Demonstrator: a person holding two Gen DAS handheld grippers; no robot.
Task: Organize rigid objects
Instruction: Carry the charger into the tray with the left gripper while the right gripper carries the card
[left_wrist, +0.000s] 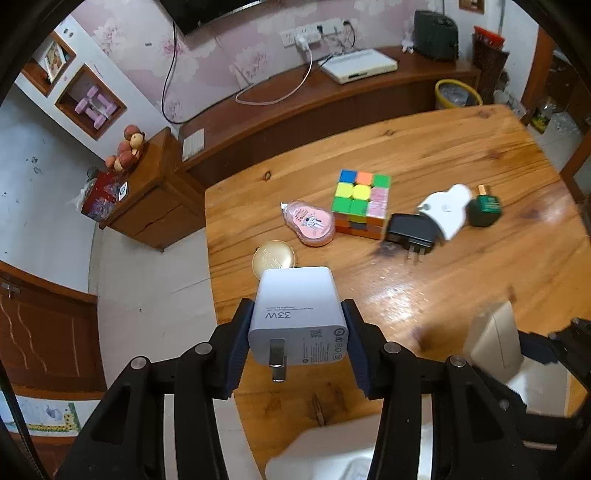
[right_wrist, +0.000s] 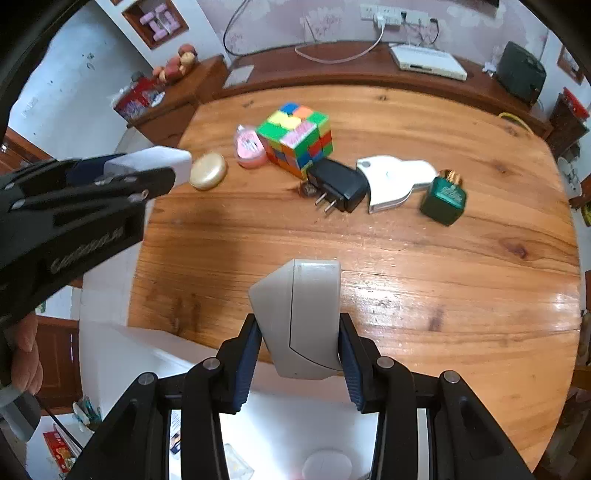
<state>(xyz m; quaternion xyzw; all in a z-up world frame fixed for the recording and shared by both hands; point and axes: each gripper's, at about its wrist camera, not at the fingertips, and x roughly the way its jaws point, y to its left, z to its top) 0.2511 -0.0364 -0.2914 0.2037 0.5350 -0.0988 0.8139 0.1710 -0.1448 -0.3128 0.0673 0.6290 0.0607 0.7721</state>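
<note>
Left hand-held gripper (left_wrist: 297, 339) grasps a white 33W charger (left_wrist: 295, 317) above the wooden counter's (right_wrist: 424, 258) near left edge. Right hand-held gripper (right_wrist: 297, 347) clasps a grey plastic block (right_wrist: 299, 317) over the near side. Both are mid-carry; next, each probably needs setting beside the far row: Rubik's cube (right_wrist: 297, 138), black charger (right_wrist: 338, 184).

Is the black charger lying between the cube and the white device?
Yes, the black charger lies between the cube and the white device.
</note>
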